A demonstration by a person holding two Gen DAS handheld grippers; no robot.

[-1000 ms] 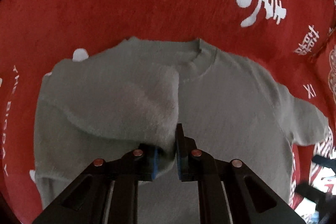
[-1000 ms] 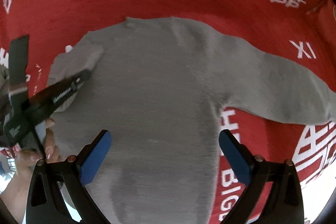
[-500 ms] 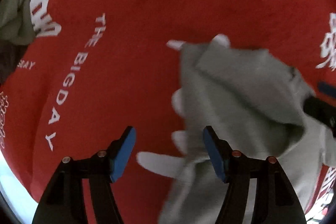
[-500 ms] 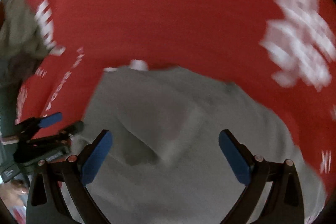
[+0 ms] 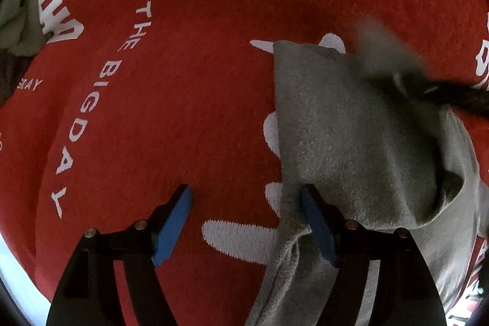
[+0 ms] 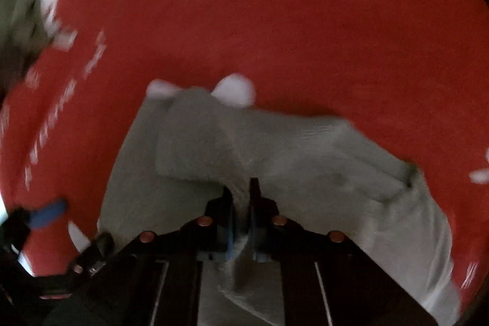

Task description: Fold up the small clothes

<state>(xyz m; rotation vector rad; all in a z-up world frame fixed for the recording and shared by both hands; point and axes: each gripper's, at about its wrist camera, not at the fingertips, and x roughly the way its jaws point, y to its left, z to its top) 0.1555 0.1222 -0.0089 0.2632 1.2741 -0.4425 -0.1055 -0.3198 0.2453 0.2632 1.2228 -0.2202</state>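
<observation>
Clearly the grey sweatshirt (image 5: 351,142) is soft, light and limp; it lies half folded on the red cloth (image 5: 198,81). The right gripper (image 6: 241,203) has just closed and pinches a fold of it. The left gripper (image 5: 244,222), just opened, holds nothing beside its edge. Better to grip at seams or cuffs.
</observation>
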